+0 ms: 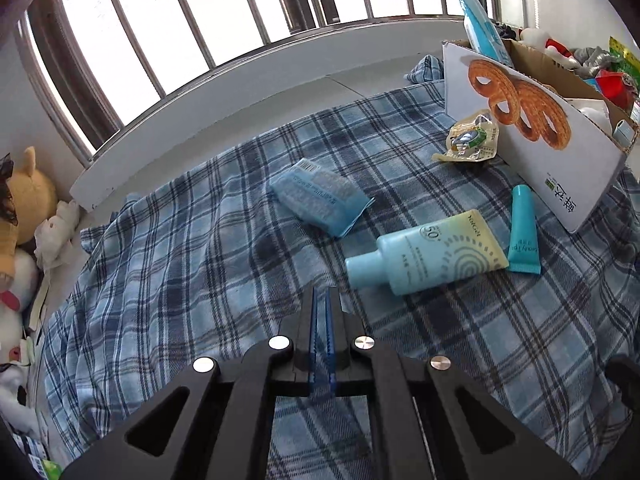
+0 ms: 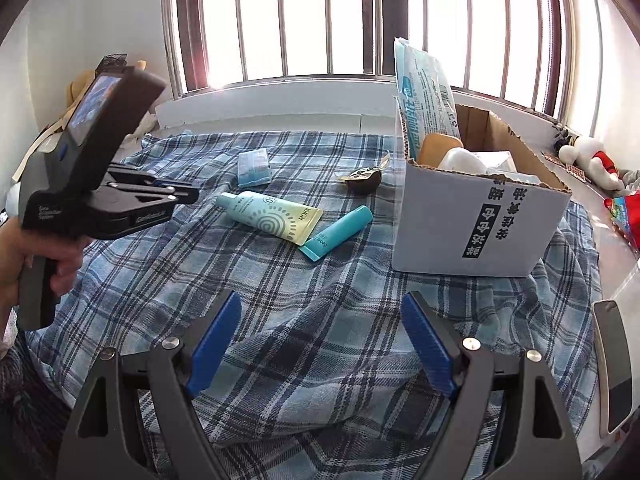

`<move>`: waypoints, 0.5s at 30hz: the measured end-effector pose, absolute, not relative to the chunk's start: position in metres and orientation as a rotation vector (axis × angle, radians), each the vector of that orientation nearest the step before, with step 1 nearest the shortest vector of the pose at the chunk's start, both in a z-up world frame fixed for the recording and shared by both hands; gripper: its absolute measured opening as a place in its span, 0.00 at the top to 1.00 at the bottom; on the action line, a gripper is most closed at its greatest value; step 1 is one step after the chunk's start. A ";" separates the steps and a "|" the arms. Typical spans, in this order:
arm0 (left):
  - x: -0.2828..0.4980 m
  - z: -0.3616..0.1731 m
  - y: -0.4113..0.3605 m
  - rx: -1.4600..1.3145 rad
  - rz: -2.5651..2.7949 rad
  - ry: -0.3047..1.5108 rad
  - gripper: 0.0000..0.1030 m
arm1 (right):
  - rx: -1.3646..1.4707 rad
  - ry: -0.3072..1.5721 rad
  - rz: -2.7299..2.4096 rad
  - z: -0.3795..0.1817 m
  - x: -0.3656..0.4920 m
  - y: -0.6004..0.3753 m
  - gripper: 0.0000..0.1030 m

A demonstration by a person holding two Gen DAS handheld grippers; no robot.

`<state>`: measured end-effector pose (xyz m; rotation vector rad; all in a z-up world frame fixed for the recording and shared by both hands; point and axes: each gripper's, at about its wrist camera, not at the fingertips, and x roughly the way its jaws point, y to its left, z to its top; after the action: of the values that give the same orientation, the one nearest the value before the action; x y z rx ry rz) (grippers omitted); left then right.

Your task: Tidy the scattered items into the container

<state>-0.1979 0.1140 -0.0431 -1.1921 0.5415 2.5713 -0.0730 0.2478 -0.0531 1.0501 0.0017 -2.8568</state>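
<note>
A white cardboard box (image 2: 472,224) stands open at the right on a blue plaid cloth (image 2: 280,344); it also shows in the left wrist view (image 1: 532,140). On the cloth lie a sunscreen tube (image 1: 428,258) (image 2: 270,216), a small teal tube (image 1: 523,230) (image 2: 338,232), a blue packet (image 1: 318,196) (image 2: 253,167) and a snack pouch (image 1: 470,140) (image 2: 362,178). My left gripper (image 1: 323,292) (image 2: 192,196) is shut and empty, just short of the sunscreen tube. My right gripper (image 2: 322,308) is open and empty above the near cloth.
The box holds several items and a tall blue-white pack (image 2: 424,96). Barred window (image 2: 320,16) and white sill run behind. Stuffed toys (image 1: 24,216) lie at the left, more toys (image 2: 592,160) at the right. A phone (image 2: 614,364) lies near right.
</note>
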 end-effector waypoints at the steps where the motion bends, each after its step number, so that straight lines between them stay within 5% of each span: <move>1: -0.192 -0.044 0.107 -1.195 2.577 0.516 0.95 | 1.048 -0.005 -2.850 -0.052 -0.073 0.248 0.21; 12: -0.169 -0.056 0.083 -1.138 2.624 0.450 0.95 | 1.139 -0.314 -2.696 -0.038 -0.113 0.255 0.21; 14: -0.169 -0.053 0.085 -1.117 2.654 0.463 0.84 | 1.208 -0.302 -2.666 -0.041 -0.132 0.247 0.21; 15: -0.168 -0.051 0.086 -1.107 2.666 0.472 0.54 | 1.231 -0.307 -2.656 -0.044 -0.143 0.244 0.21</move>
<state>-0.1679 0.0858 -0.0514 -1.1074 0.4724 2.6662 -0.1428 0.2437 -0.0438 1.2307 -0.3070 -2.6556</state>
